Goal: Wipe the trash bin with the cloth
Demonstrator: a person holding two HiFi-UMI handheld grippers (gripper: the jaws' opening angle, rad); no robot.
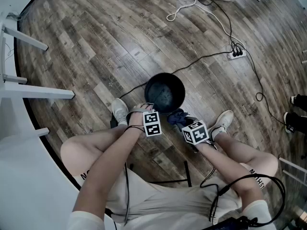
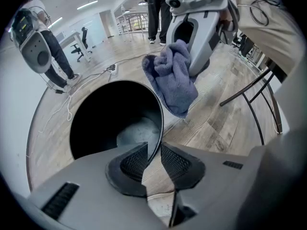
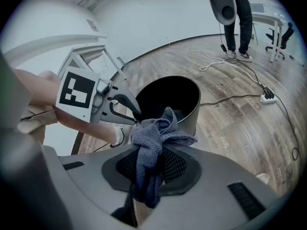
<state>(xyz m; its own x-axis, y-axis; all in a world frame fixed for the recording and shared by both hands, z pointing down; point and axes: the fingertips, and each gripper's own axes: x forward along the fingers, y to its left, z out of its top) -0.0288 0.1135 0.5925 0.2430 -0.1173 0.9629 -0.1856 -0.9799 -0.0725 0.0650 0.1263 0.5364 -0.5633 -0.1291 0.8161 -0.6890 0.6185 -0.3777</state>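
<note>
Listing what I hold, and why.

Item 1, right hand-held gripper (image 3: 151, 159): jaws closed on the bunched blue cloth (image 3: 153, 138). A wad stands proud of the tips and a tail hangs behind. I judge the wad is left exposed as the wiping face.

Item 2, left hand-held gripper (image 2: 152, 152): jaws part open, astride the near rim of the trash bin (image 3: 191, 114), one pad inside and one outside. Floor shows in the gap, so I see no clamp. I judge it sits there to steady the bin.

Item 3, trash bin: black, upright on the wood floor (image 1: 96, 42) between the person's shoes (image 1: 120, 110), away from the floor's edges.

Position: the cloth hangs just beside the outside of the rim, near the left hand-held gripper, and appears not to touch the bin.
</note>
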